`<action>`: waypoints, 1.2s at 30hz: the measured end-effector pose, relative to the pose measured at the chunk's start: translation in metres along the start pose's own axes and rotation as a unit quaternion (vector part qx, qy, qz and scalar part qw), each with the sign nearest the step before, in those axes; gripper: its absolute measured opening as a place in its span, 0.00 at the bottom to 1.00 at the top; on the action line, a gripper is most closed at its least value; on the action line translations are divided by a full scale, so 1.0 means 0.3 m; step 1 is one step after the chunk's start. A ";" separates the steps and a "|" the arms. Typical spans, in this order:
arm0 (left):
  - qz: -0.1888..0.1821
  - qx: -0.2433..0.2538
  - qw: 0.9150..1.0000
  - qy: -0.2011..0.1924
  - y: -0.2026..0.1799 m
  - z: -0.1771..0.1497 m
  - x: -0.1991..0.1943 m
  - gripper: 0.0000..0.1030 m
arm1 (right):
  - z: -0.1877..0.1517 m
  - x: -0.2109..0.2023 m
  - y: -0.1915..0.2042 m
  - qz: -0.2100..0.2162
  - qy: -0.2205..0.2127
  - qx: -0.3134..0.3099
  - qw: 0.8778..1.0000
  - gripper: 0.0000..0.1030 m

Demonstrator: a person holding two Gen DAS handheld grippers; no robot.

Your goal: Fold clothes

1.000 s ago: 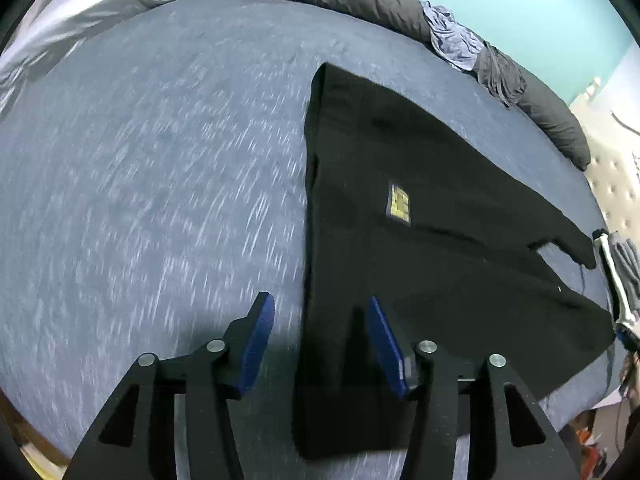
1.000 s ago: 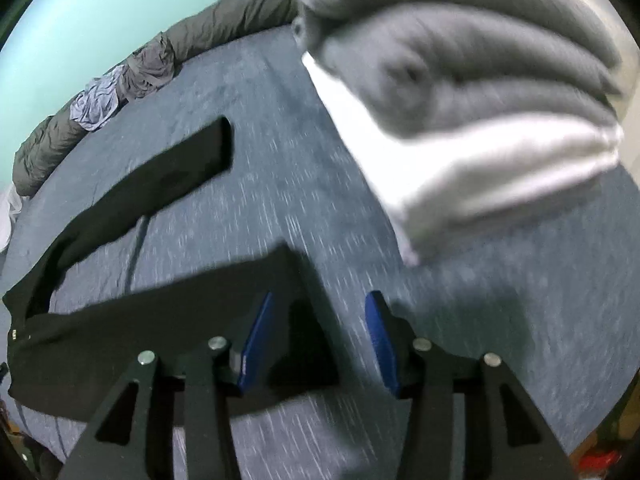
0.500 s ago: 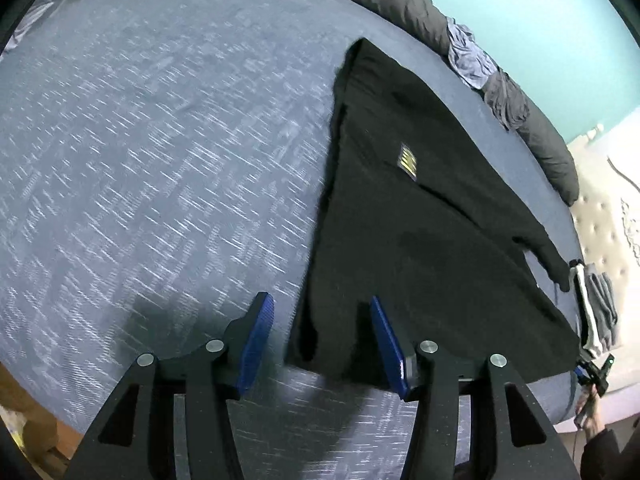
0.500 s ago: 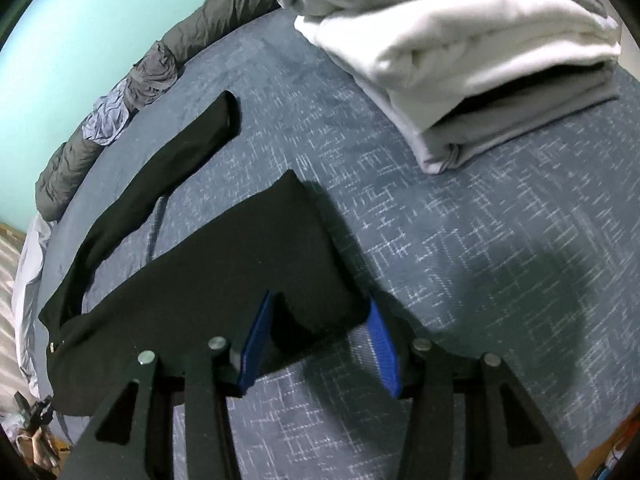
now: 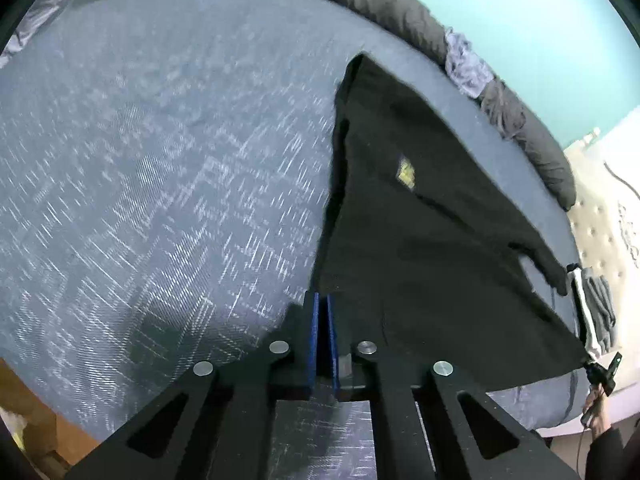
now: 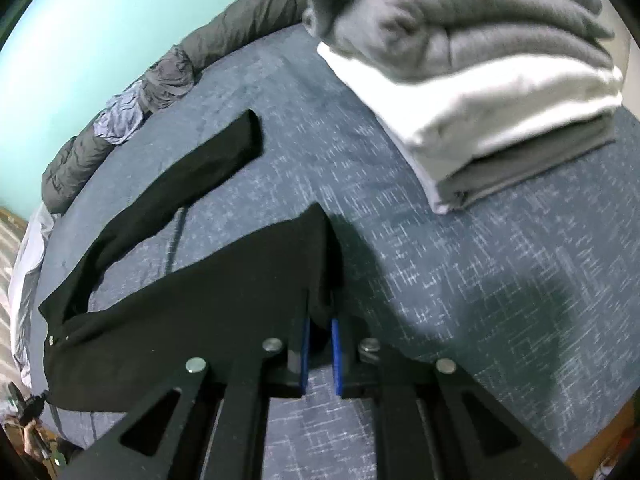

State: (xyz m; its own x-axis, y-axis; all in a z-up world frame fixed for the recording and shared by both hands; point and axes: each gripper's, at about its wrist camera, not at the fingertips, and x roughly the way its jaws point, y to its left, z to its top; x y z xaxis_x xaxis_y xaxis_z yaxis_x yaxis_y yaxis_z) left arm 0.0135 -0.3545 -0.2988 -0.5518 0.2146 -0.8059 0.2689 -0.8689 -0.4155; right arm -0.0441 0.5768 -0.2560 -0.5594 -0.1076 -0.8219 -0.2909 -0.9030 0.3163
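1. A black long-sleeved top (image 5: 432, 232) lay spread on a bed covered in blue-grey fabric with white flecks (image 5: 160, 184). A small yellow label (image 5: 406, 172) showed on the top.

2. The left gripper (image 5: 321, 308) pointed down at the near corner of the top. Its blue pads (image 5: 313, 340) had just closed and stood almost together, pinching the edge of the black cloth at their tips.

3. The right gripper (image 6: 319, 332) sat at the opposite bottom corner (image 6: 320, 264). Its jaws had just been closing, and a fold of black cloth was clamped between the blue pads (image 6: 336, 356).

4. In the right wrist view, one sleeve (image 6: 188, 176) stretched away across the bed, apart from the body of the top.

5. A stack of folded clothes (image 6: 480, 92), grey over white over darker grey, rested on the bed near the right gripper's corner.

6. A row of rumpled dark grey clothing (image 5: 400, 12) ran along the far edge of the bed against a turquoise wall (image 5: 500, 8).

7. A pale tufted headboard (image 5: 600, 232) stood at the right of the left wrist view.
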 end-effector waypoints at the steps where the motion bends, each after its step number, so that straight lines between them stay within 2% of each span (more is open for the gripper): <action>1: 0.001 0.001 1.000 -0.005 -0.004 0.001 -0.013 0.01 | 0.002 -0.005 0.002 0.003 0.000 0.000 1.000 0.07; 2: 0.004 -0.005 1.000 -0.008 -0.001 -0.001 -0.025 0.02 | 0.004 -0.009 0.003 0.007 0.000 0.001 1.000 0.07; 4: 0.017 -0.018 1.000 -0.005 0.017 -0.014 -0.036 0.20 | 0.004 -0.011 0.005 0.012 0.001 0.002 1.000 0.07; 5: 0.017 -0.023 1.000 -0.001 0.024 -0.023 -0.033 0.41 | 0.000 -0.010 0.006 0.013 0.003 0.002 1.000 0.07; 6: 0.014 -0.029 0.999 0.004 0.030 -0.032 -0.029 0.51 | -0.004 -0.008 0.006 0.013 0.005 0.002 1.000 0.07; 14: -0.034 -0.068 0.997 0.023 0.038 -0.101 0.043 0.51 | -0.034 0.000 0.006 0.016 0.010 0.007 1.000 0.07; 16: -0.051 -0.081 0.995 0.012 0.041 -0.094 0.057 0.49 | -0.035 0.001 0.004 0.014 0.011 0.008 1.000 0.07; 17: -0.058 -0.085 0.995 0.006 0.043 -0.088 0.061 0.41 | -0.036 0.002 0.004 0.012 0.012 0.008 1.000 0.07; 18: -0.059 -0.084 0.995 0.004 0.040 -0.082 0.065 0.22 | -0.036 0.002 0.003 0.011 0.013 0.008 1.000 0.07; 21: -0.062 -0.078 0.995 -0.004 0.029 -0.058 0.062 0.08 | -0.036 -0.005 0.003 0.008 0.010 0.012 1.000 0.07; 25: -0.061 -0.070 0.995 -0.033 0.027 -0.037 -0.019 0.06 | -0.014 -0.036 0.011 -0.003 0.003 0.004 1.000 0.07; 29: -0.056 -0.072 0.995 -0.044 0.045 -0.010 -0.077 0.05 | 0.010 -0.101 -0.011 0.016 -0.008 0.018 1.000 0.07; 31: -0.051 -0.079 0.994 -0.046 0.064 -0.012 -0.089 0.05 | -0.001 -0.113 -0.008 0.010 -0.005 0.010 1.000 0.07; 36: -0.040 -0.083 0.996 -0.019 0.111 -0.048 -0.054 0.05 | -0.095 -0.038 -0.045 -0.027 0.037 0.001 0.999 0.06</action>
State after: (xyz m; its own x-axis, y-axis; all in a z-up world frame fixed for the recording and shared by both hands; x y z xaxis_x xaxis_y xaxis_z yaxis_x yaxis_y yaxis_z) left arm 0.0428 -0.3806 -0.3056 -0.6052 0.2598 -0.7525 0.3476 -0.7641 -0.5434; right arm -0.0116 0.5783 -0.2645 -0.4841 -0.0882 -0.8705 -0.3204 -0.9079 0.2702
